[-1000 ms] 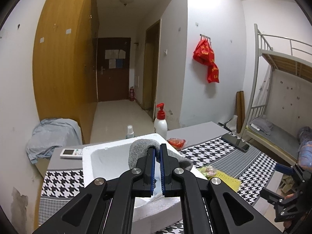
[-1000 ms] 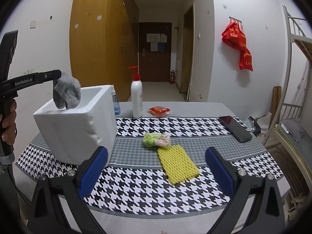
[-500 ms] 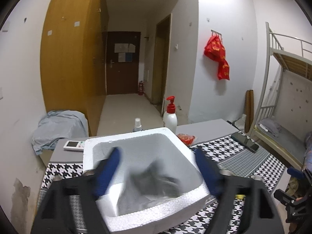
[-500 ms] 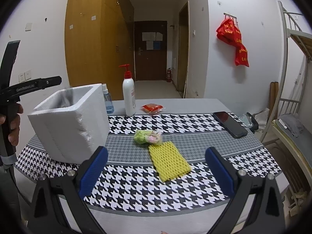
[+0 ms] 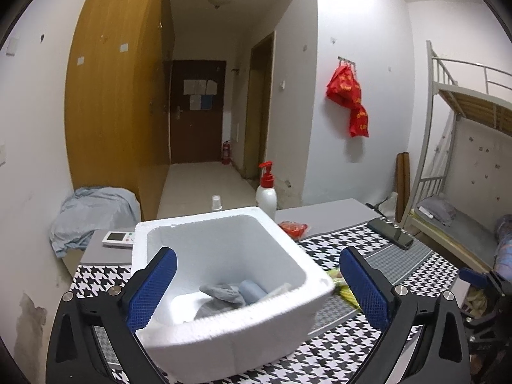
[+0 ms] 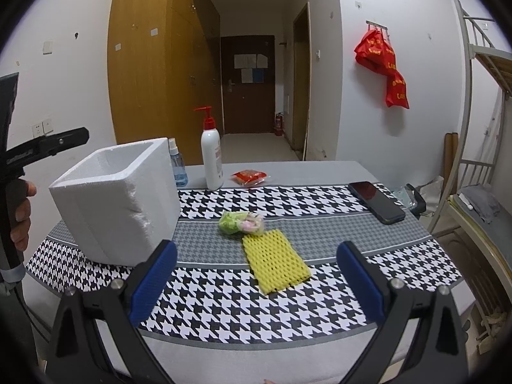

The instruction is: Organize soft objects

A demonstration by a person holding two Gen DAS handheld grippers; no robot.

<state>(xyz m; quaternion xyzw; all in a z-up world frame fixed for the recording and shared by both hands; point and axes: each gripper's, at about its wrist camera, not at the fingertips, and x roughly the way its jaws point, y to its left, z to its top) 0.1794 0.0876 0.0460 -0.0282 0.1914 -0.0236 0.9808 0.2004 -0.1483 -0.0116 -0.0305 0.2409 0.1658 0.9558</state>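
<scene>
White foam forms the box (image 5: 224, 329) under my left gripper (image 5: 256, 284), whose blue-padded fingers (image 5: 153, 284) are spread wide and hold nothing, one on each side of the opening. At the bottom of the box lies a crumpled grey sock (image 5: 224, 292), touching a pale blue soft piece (image 5: 252, 289). My right gripper (image 6: 256, 281) is also spread wide and empty, above the houndstooth tablecloth (image 6: 224, 300). Between its fingers, farther out on the cloth, lies a yellow foam net sleeve (image 6: 275, 264), and touching its far end sits a green and pink soft bundle (image 6: 241, 222). The box stands to their left, near a pump bottle (image 6: 211, 156), with a phone (image 6: 376, 201) well apart on the right.
</scene>
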